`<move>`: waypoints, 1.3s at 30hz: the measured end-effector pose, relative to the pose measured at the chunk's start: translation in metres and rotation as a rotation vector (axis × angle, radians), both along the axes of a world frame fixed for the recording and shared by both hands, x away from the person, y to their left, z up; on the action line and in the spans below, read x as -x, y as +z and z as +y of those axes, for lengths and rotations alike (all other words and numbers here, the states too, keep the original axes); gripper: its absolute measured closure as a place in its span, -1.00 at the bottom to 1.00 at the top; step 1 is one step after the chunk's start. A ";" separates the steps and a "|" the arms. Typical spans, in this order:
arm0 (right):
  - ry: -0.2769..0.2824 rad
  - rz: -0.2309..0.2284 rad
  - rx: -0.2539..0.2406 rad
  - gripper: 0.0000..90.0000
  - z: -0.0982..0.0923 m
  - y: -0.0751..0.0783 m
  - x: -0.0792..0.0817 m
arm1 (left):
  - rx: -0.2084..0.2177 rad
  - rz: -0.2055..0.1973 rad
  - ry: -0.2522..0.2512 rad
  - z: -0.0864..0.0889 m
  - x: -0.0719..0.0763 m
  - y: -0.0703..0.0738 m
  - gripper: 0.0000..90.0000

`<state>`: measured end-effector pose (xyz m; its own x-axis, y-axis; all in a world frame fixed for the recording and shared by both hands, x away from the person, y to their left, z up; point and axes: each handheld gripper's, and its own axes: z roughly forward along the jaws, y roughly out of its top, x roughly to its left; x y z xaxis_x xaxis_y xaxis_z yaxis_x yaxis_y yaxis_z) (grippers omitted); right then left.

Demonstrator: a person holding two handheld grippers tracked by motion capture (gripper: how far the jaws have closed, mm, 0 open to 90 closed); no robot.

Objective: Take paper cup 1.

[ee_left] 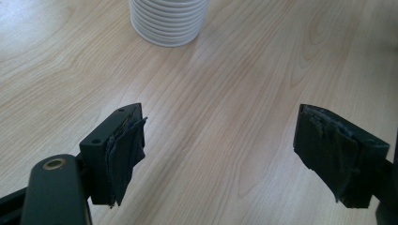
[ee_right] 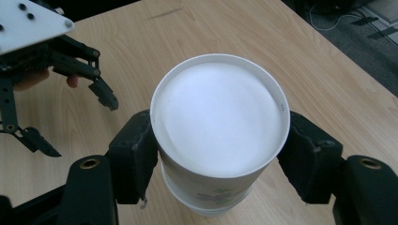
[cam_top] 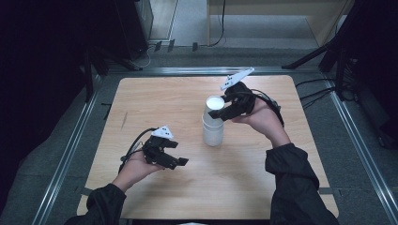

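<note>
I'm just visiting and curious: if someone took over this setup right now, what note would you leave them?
Right gripper: shut on the top paper cup, upside down on the stack of white cups mid-table.
Left gripper: open, empty, over the wooden table short of the stack.
Done: top cup gripped.
Left: probably lift it off, steadying the stack with the left gripper if it clings.

White paper cups, top one w/ faint green print low on its side, on pale wood-grain worktop; both hand-held grippers black, left & right, each w/ white plate on top; sleeves black.
</note>
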<state>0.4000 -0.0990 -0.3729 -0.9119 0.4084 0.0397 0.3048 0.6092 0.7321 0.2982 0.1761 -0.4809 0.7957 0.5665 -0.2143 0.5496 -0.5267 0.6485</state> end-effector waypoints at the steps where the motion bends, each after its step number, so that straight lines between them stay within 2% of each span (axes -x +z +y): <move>1: -0.002 0.000 -0.004 -0.26 -0.001 0.003 0.001 | 0.003 -0.002 -0.001 0.000 0.000 0.001 -0.63; 13: -0.011 -0.073 -0.050 -0.26 -0.010 0.040 0.020 | 0.028 -0.012 -0.005 -0.001 0.000 0.003 -0.66; 16: -0.007 -0.092 -0.076 -0.25 -0.014 0.057 0.031 | 0.027 -0.022 -0.015 0.000 0.000 0.006 -0.66; 18: 0.002 -0.099 -0.076 -0.25 -0.016 0.063 0.038 | 0.032 -0.026 -0.017 0.001 0.000 0.008 -0.66; 19: 0.002 -0.099 -0.076 -0.25 -0.016 0.063 0.038 | 0.032 -0.026 -0.017 0.001 0.000 0.008 -0.67; 22: 0.015 -0.089 -0.070 -0.25 -0.022 0.066 0.053 | 0.042 -0.026 -0.028 0.002 0.000 0.012 -0.71; 26: 0.028 -0.072 -0.047 -0.25 -0.027 0.059 0.072 | 0.047 -0.042 -0.046 0.001 0.001 0.016 -0.72; 27: 0.028 -0.072 -0.047 -0.25 -0.027 0.059 0.072 | 0.047 -0.042 -0.046 0.001 0.001 0.016 -0.72; 29: 0.033 -0.056 -0.032 -0.25 -0.028 0.052 0.079 | 0.071 -0.044 -0.055 0.000 0.001 0.019 -0.72; 30: 0.034 -0.053 -0.021 -0.25 -0.028 0.048 0.082 | 0.083 -0.045 -0.062 -0.001 0.001 0.020 -0.72; 31: 0.041 -0.041 -0.005 -0.25 -0.027 0.037 0.087 | 0.098 -0.050 -0.077 -0.004 0.001 0.022 -0.73; 34: 0.042 -0.005 0.012 -0.25 -0.027 0.019 0.091 | 0.114 -0.053 -0.103 -0.009 0.002 0.023 -0.78; 39: 0.042 0.030 0.010 -0.24 -0.027 -0.008 0.094 | 0.152 -0.058 -0.139 -0.017 0.002 0.024 -0.79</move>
